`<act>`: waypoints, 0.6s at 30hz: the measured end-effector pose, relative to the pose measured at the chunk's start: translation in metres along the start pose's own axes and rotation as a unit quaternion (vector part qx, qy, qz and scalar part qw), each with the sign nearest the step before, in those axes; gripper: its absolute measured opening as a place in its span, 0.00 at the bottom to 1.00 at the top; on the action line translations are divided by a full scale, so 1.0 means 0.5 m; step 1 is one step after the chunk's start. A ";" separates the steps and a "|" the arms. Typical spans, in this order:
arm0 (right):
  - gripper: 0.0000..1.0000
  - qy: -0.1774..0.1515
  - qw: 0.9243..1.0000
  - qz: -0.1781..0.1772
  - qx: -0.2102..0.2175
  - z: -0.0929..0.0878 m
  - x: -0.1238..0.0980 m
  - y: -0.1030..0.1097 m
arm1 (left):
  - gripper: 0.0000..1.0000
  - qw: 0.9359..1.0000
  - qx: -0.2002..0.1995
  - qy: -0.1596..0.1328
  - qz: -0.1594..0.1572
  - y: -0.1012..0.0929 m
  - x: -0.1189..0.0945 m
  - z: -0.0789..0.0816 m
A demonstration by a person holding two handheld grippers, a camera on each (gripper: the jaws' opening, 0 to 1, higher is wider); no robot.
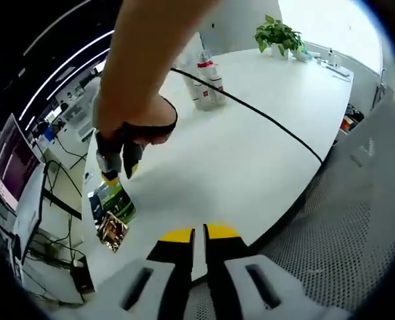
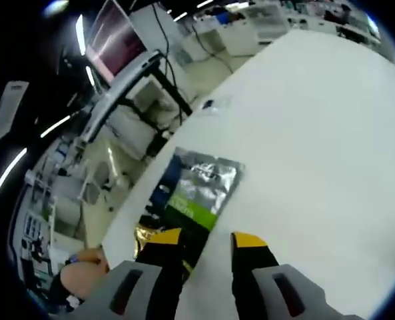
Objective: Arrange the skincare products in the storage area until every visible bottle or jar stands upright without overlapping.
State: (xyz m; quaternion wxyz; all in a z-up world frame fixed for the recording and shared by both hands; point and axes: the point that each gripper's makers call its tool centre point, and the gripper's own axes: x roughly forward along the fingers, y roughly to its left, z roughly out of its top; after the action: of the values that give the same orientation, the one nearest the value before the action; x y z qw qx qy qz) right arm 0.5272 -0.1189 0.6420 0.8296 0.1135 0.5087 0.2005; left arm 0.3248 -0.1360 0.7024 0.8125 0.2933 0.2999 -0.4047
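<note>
Foil sachet (image 2: 198,190), silver and green: flat at the worktop's (image 2: 317,153) edge, just beyond the right tool (image 2: 207,243), jaws apart, empty. Judged light, limp, slippery; take by an edge. Bottles (image 1: 207,83) upright, far. Left tool (image 1: 198,233) nearly shut, empty.

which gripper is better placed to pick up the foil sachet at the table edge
Right. The right gripper is open with its fingers just short of the foil sachet at the white table edge. The left gripper is shut and sits farther back from the sachet.
</note>
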 end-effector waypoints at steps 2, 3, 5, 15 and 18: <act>0.22 0.019 0.999 -0.027 -0.026 -0.009 0.003 -0.015 | 0.01 1.000 0.000 -0.002 0.000 0.000 0.000 0.001; 0.19 0.026 0.999 -0.032 -0.028 -0.012 0.007 -0.017 | 0.01 1.000 0.001 0.000 -0.002 -0.001 0.001 0.000; 0.17 0.021 0.999 -0.025 -0.035 -0.003 0.017 -0.007 | 0.01 1.000 0.001 0.001 -0.002 -0.001 0.001 -0.002; 0.00 0.029 0.993 -0.046 -0.104 0.001 0.028 -0.014 | 0.01 1.000 0.002 0.005 -0.002 0.000 0.001 -0.006; 0.00 0.027 0.994 -0.045 -0.101 0.002 0.026 -0.018 | 0.01 1.000 0.002 0.005 -0.001 0.000 0.001 -0.007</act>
State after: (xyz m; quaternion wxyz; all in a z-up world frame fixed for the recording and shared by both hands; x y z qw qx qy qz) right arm 0.5356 -0.1212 0.6284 0.8312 0.0006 0.5123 0.2159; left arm 0.3244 -0.1339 0.6998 0.8098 0.2964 0.3041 -0.4048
